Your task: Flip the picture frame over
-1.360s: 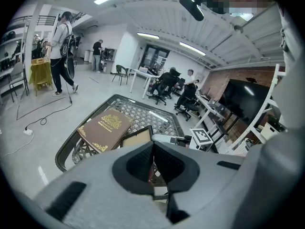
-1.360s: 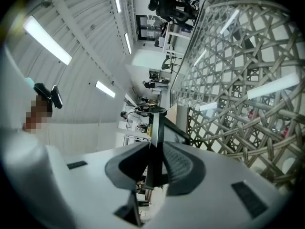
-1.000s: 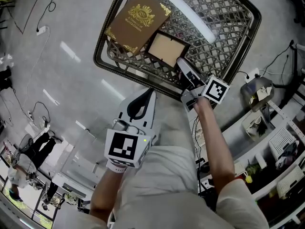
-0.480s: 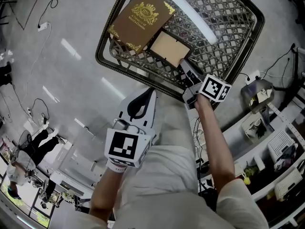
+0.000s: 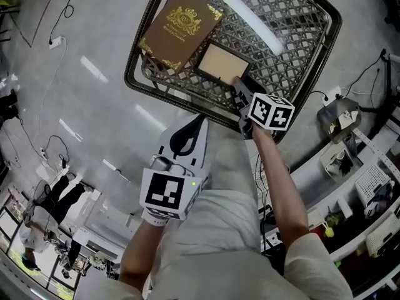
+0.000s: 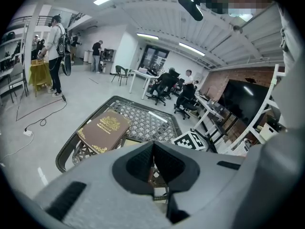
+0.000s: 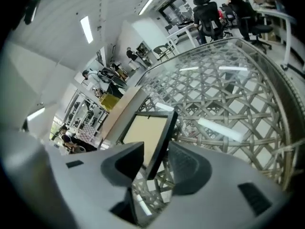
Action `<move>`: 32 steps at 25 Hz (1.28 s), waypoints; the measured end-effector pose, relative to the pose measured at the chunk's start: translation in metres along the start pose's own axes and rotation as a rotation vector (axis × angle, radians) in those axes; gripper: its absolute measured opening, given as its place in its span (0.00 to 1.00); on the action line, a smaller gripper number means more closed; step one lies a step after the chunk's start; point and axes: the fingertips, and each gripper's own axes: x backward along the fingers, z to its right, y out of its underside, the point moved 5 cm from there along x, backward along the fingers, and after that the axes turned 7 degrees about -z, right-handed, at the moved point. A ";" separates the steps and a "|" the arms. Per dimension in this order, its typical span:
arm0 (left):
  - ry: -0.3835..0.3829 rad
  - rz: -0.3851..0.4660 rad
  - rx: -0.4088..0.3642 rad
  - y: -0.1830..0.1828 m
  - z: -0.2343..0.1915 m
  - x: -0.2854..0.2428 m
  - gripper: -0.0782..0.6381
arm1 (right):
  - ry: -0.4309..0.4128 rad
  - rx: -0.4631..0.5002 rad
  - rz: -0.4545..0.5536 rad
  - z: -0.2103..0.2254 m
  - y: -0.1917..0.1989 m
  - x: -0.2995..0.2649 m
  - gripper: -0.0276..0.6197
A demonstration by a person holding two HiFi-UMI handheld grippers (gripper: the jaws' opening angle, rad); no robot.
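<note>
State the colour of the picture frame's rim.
Black, around a plain tan panel; the small rectangular picture frame shows best in the right gripper view.

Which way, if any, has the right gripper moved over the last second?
Yes: against the metal lattice table's rim, the right gripper shifted up-left toward the black picture frame; its jaws are opening, the frame's edge between them.

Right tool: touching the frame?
Cannot tell. Right gripper view: the frame corner sits between the right tool's opening jaws; one pad overlaps its edge, contact unclear.
</note>
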 end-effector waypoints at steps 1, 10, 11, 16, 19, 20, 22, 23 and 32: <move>0.008 -0.001 -0.004 -0.001 0.000 0.000 0.14 | 0.033 0.024 -0.007 0.001 0.000 0.001 0.30; 0.021 0.043 -0.050 -0.028 0.001 0.011 0.14 | 0.184 0.202 0.036 -0.015 -0.012 0.033 0.32; 0.015 0.051 -0.052 -0.030 0.000 0.015 0.14 | 0.188 0.225 0.049 -0.020 -0.015 0.038 0.32; -0.013 0.097 -0.066 -0.038 0.006 0.034 0.14 | 0.160 0.344 0.120 -0.051 -0.025 0.074 0.32; -0.027 0.130 -0.069 -0.042 0.014 0.047 0.14 | 0.157 0.407 0.171 -0.069 -0.032 0.103 0.32; -0.032 0.140 -0.069 -0.043 0.017 0.051 0.14 | 0.153 0.417 0.187 -0.075 -0.034 0.114 0.32; -0.036 0.157 -0.066 -0.043 0.024 0.060 0.14 | 0.145 0.433 0.218 -0.087 -0.039 0.137 0.32; -0.035 0.163 -0.065 -0.044 0.028 0.064 0.14 | 0.144 0.444 0.236 -0.093 -0.041 0.150 0.31; -0.049 0.248 -0.120 -0.065 0.064 0.098 0.14 | 0.129 0.550 0.438 -0.138 -0.060 0.257 0.27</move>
